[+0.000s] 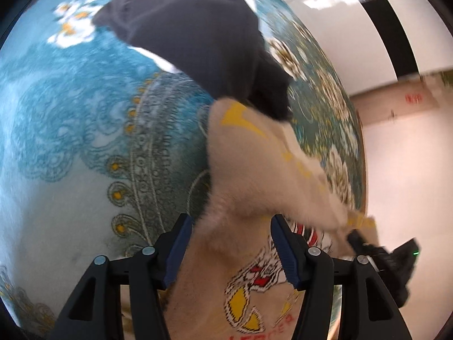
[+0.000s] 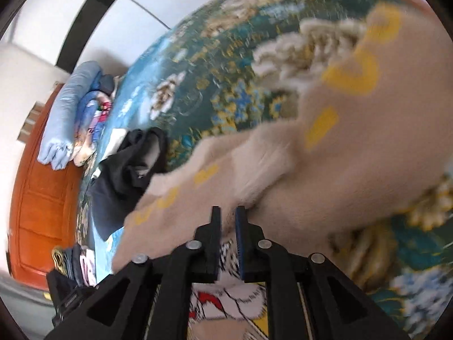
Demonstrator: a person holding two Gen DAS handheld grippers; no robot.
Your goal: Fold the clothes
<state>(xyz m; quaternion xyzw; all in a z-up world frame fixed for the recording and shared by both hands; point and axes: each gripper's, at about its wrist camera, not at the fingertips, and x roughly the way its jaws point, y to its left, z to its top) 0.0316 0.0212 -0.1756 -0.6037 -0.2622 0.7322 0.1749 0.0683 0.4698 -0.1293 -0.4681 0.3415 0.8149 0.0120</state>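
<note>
A beige sweater [image 1: 240,170] with yellow marks and a tiger print lies on the patterned bed cover [image 1: 70,141]. My left gripper [image 1: 232,243] is open, its blue pads either side of the sweater's body without closing on it. My right gripper [image 2: 228,218] is shut on a fold of the beige sweater [image 2: 325,170], which stretches up and to the right. The right gripper also shows in the left wrist view [image 1: 356,238] at the sweater's edge. A dark grey garment [image 1: 192,34] lies crumpled beyond the sweater. Both views are blurred.
A black garment [image 2: 136,158] lies on the bed cover [image 2: 212,85] to the left. Folded blue bedding [image 2: 68,119] is piled by the orange wooden headboard [image 2: 39,198]. More folded clothes [image 2: 79,260] sit at lower left. White walls [image 1: 410,170] stand beyond the bed.
</note>
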